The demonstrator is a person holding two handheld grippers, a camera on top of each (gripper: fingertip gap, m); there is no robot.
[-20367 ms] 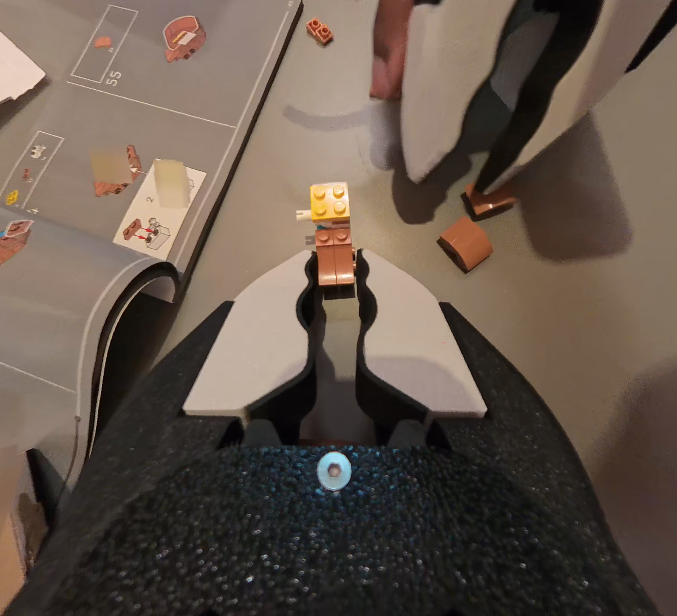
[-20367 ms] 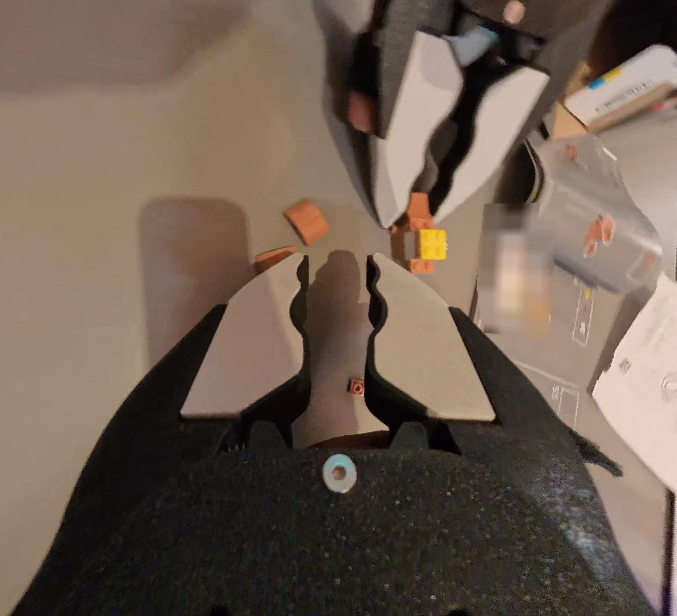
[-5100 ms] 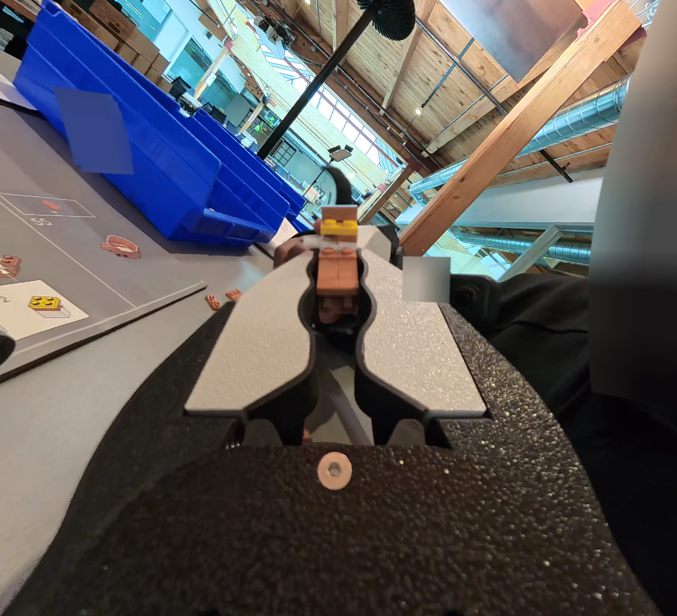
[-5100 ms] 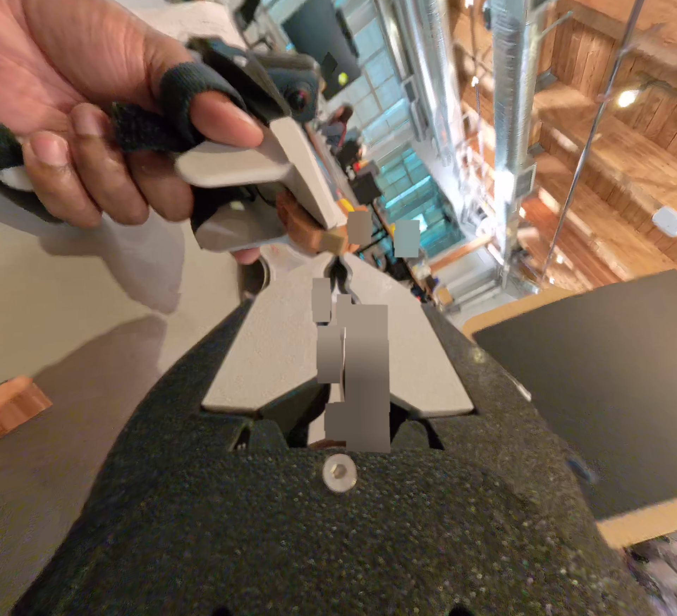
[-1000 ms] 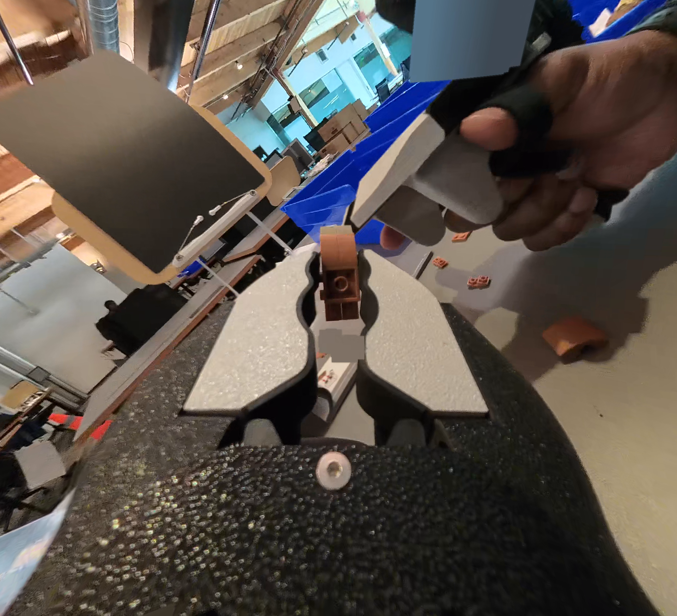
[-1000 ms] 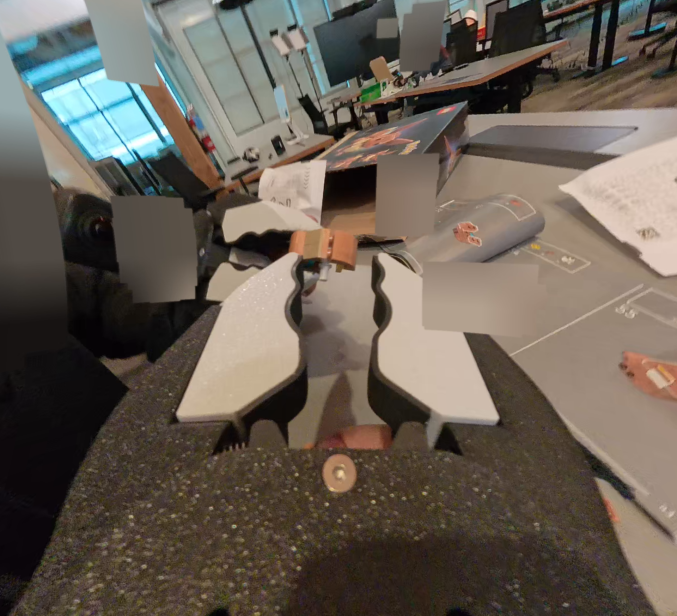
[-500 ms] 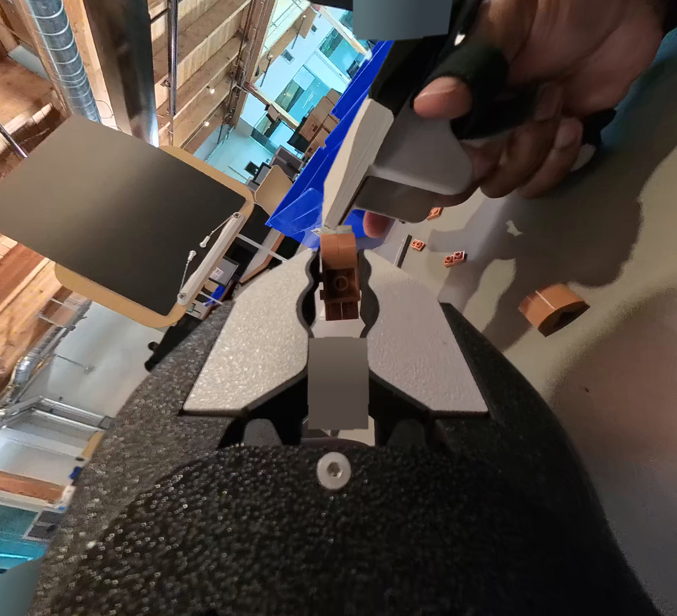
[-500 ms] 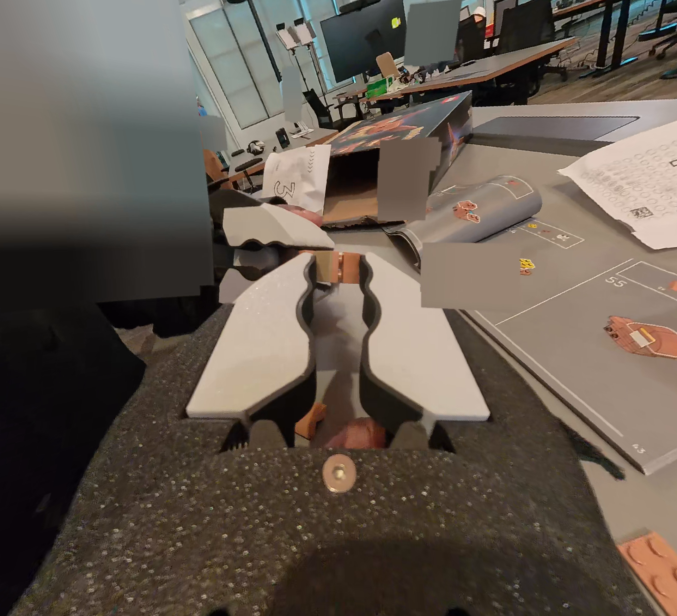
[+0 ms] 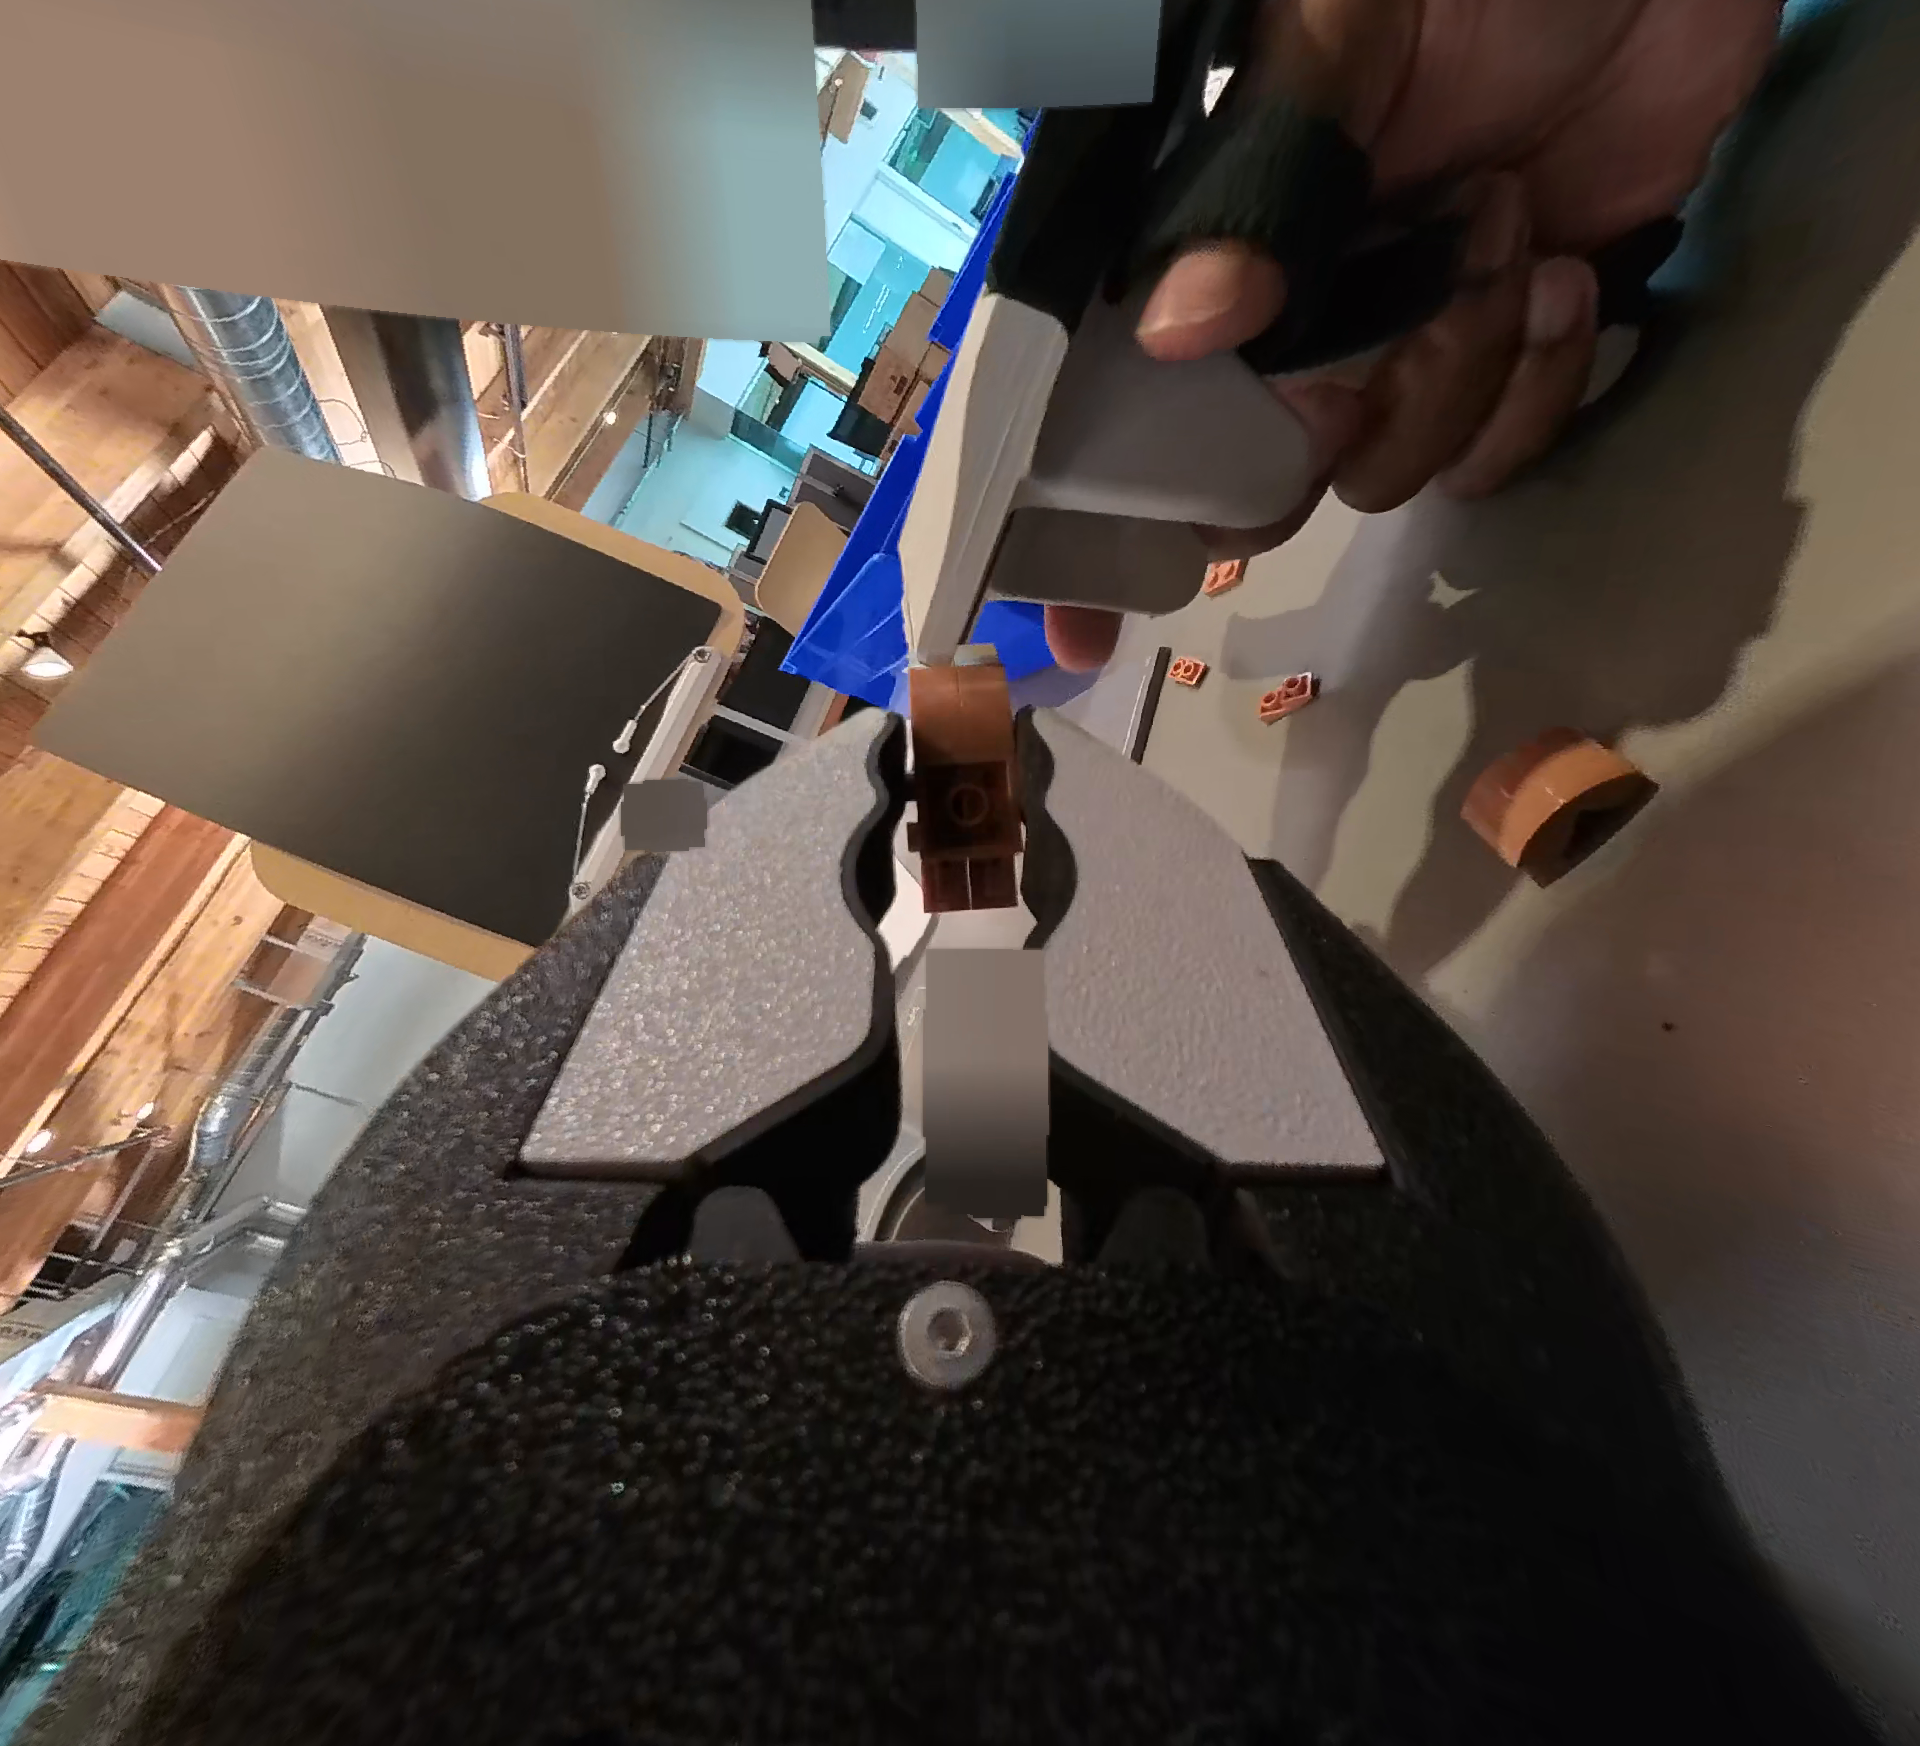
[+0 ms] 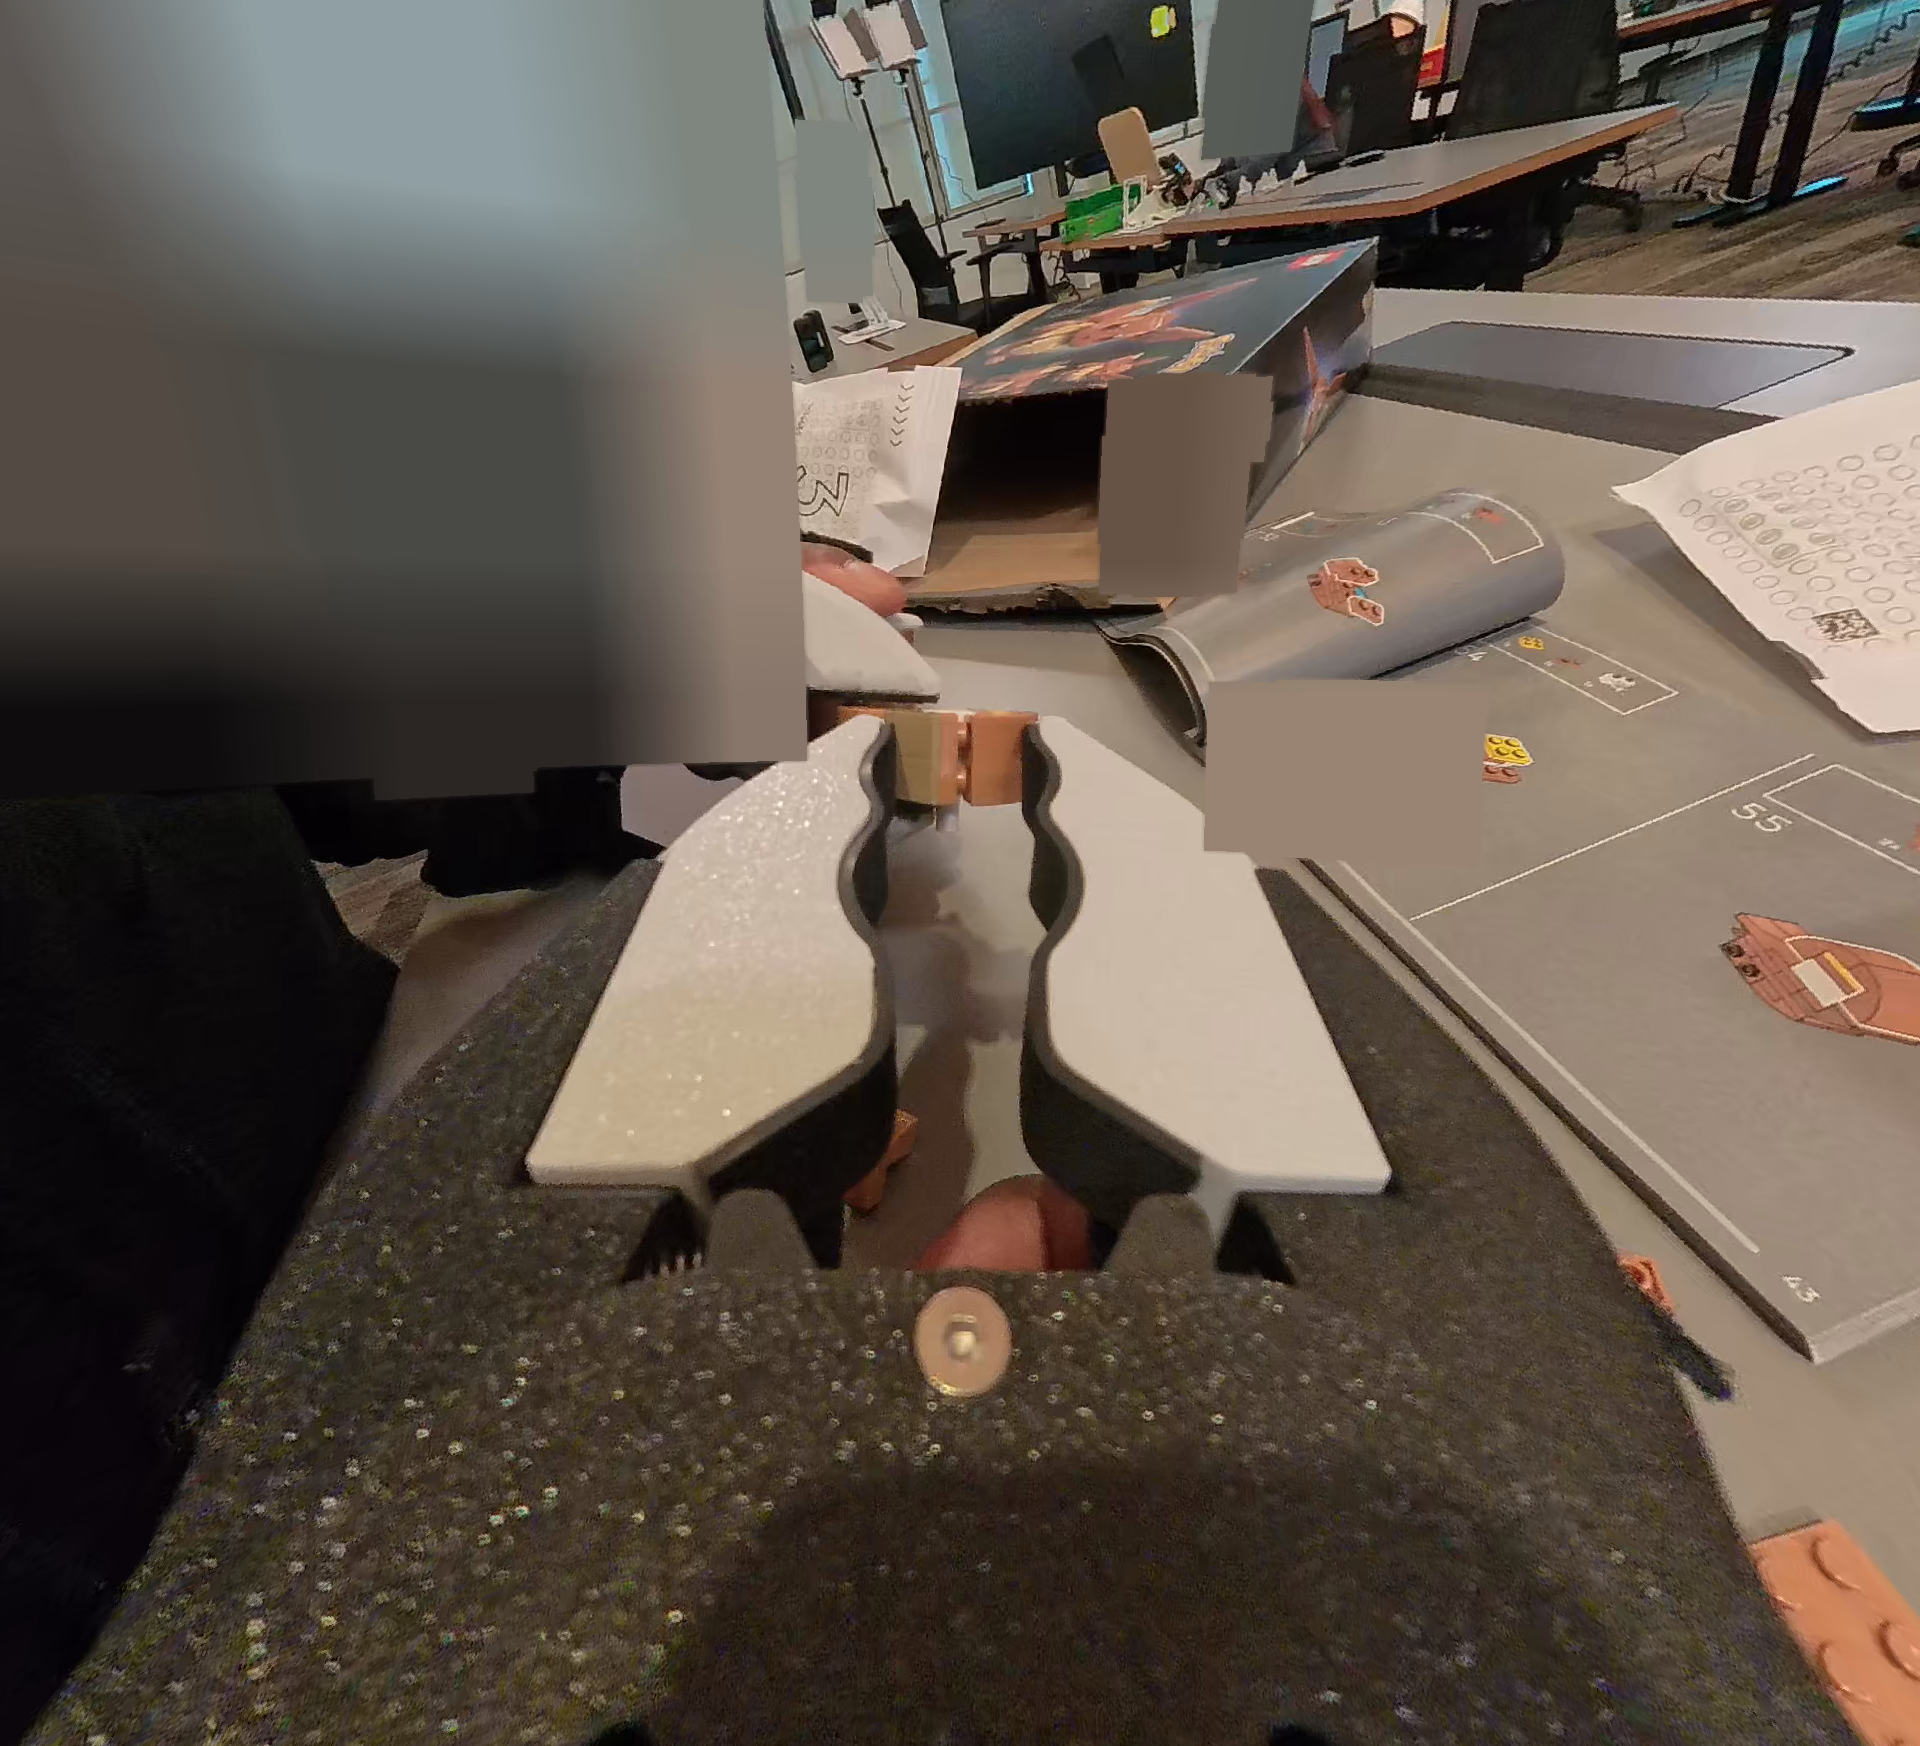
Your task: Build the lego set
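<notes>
LEFT GRIPPER [image 9: 961,740]: clenched on a brown brick assembly [image 9: 964,792], both grainy grey pads pressed to its sides
ASSEMBLY: glossy moulded plastic, rounded brown cap at the far end, studded underside shown; long axis lies along the fingers, pointing away from the camera
RIGHT GRIPPER [image 10: 954,751]: closed across the assembly's far end, a tan block [image 10: 925,766] against one pad, an orange-brown brick [image 10: 997,766] against the other
NEARBY: a curved brown brick [image 9: 1553,803] and small studded plates [image 9: 1288,694] lie on the matte grey table [image 9: 1714,969]
BOOKLET [image 10: 1662,1021]: flat, grey, one page curled
</notes>
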